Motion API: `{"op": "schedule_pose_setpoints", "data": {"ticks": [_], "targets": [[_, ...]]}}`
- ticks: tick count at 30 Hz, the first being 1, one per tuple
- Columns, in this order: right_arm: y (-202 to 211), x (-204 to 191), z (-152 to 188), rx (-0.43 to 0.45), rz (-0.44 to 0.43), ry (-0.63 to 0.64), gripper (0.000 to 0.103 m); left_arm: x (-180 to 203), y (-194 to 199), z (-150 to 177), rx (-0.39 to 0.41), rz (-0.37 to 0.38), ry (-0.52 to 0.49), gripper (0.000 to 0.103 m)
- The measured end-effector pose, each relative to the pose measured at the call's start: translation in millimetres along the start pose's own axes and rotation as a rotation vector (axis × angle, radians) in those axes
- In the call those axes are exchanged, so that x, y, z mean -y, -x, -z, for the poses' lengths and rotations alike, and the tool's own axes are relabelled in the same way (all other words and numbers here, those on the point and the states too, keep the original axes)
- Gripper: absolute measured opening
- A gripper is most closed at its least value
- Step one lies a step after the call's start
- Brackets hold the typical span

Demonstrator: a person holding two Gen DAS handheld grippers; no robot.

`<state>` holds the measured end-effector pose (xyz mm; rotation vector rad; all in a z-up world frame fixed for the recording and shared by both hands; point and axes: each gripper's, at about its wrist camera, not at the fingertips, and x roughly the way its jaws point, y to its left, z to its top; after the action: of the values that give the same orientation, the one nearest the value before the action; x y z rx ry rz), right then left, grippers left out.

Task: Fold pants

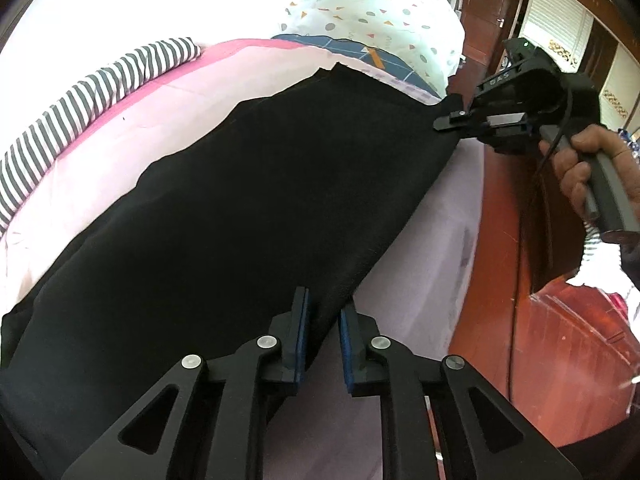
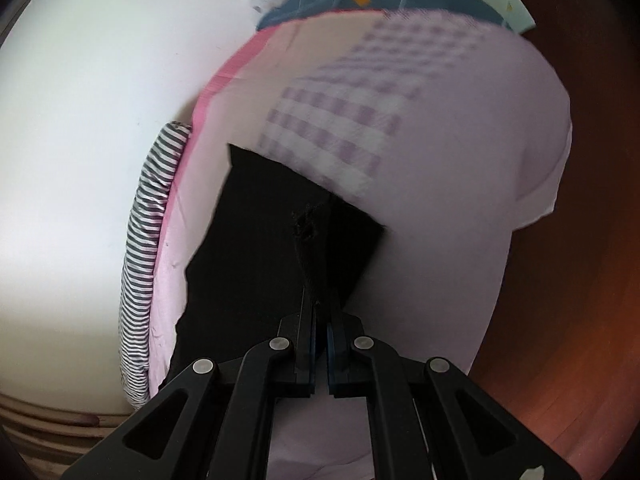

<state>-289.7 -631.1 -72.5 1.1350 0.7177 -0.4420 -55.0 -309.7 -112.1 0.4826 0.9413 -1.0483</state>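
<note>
On the body of the right tool [image 1: 442,123] we read raised letters that look like "DAS"; no other writing is legible in either view.

The black pants [image 1: 224,216] lie spread across a bed covered by a pale pink sheet [image 1: 120,136], running from the near left of the left wrist view up to the far right.

Our left tool [image 1: 323,308] stands with its blue-padded fingers spread apart, one edge of the pants running into the gap between them; we cannot tell whether the pads touch the cloth.

Our right tool has its fingers pressed together on a far corner of the pants. In the right wrist view that same tool [image 2: 319,312] pinches a ridge of black cloth that rises toward it.

Beyond the pants sit a striped cloth [image 1: 80,100], a confetti-patterned pillow [image 1: 372,12] and a blue checked fabric [image 1: 352,50]. A reddish wooden floor [image 1: 580,340] lies to the right.
</note>
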Motion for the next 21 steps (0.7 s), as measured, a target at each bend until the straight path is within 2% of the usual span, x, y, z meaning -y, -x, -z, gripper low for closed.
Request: {"op": "schedule_pose_setpoints", "data": {"ticks": [2, 5, 9, 10, 14, 18, 21], "targets": [[6, 2, -4, 0.025, 0.029, -0.004, 0.006, -5, 5, 1, -0.009, 0.046, 0.027, 0.023], [19, 3, -15, 0.076, 0.106, 0.004, 0.016, -12, 19, 7, 0.002, 0.12, 0.062, 0.025], [35, -7, -32, 0.124, 0.114, 0.043, 0.017, -30, 37, 13, 0.059, 0.117, 0.123, 0.027], [33, -16, -38, 0.111, 0.097, 0.084, 0.017, -36, 40, 13, 0.071, 0.111, 0.141, 0.028], [2, -58, -58, 0.025, 0.098, 0.26, 0.03, -67, 42, 15, 0.093, 0.033, 0.23, 0.029], [-37, -92, -77, -0.04, 0.133, 0.382, 0.03, -93, 45, 18, 0.113, -0.019, 0.306, 0.029], [-62, -109, -93, -0.078, 0.155, 0.438, 0.03, -104, 45, 19, 0.125, -0.064, 0.325, 0.029]]}}
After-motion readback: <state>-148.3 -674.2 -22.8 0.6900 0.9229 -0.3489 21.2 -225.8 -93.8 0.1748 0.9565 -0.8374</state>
